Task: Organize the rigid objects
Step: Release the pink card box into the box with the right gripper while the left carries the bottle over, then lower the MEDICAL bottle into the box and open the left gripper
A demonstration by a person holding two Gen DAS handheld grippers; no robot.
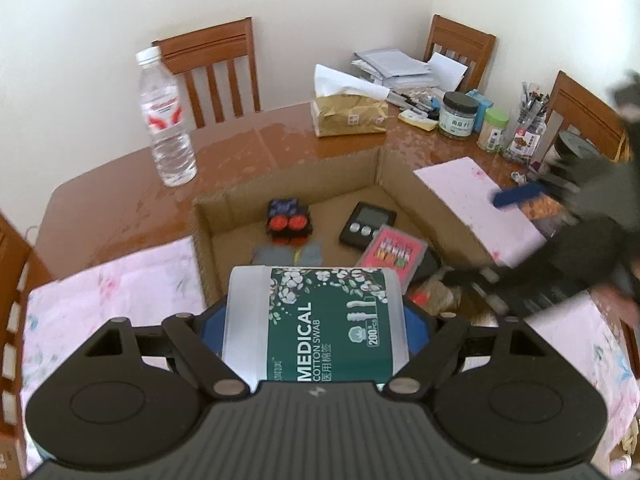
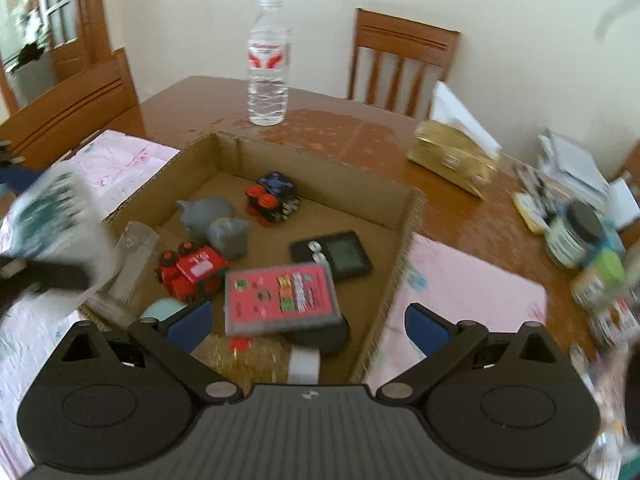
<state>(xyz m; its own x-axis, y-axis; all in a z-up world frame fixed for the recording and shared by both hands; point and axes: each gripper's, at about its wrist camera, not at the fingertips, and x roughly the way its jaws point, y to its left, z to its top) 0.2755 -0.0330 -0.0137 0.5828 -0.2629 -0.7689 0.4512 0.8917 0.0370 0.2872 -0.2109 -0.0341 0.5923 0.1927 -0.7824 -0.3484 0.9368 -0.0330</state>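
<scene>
My left gripper (image 1: pixel 314 322) is shut on a clear cotton swab box (image 1: pixel 328 312) with a green "Medical Cotton Swab" label, held over the near edge of an open cardboard box (image 1: pixel 288 176). The right wrist view shows that swab box (image 2: pixel 56 216) blurred at the left edge. My right gripper (image 2: pixel 308 322) stands open above the cardboard box (image 2: pixel 320 160), with nothing between its pads. Below it in the box lie a pink case (image 2: pixel 280 296), a black timer (image 2: pixel 336 254), a red toy truck (image 2: pixel 192 268), a dark toy car (image 2: pixel 274 198) and grey toy animals (image 2: pixel 216 220).
A water bottle (image 1: pixel 166 120) stands on the wooden table behind the box. A gold tissue pack (image 1: pixel 348 114), jars (image 1: pixel 458 116) and papers crowd the far right. Pink floral cloth (image 1: pixel 112 292) lies on both sides of the box. Wooden chairs (image 1: pixel 216 68) ring the table.
</scene>
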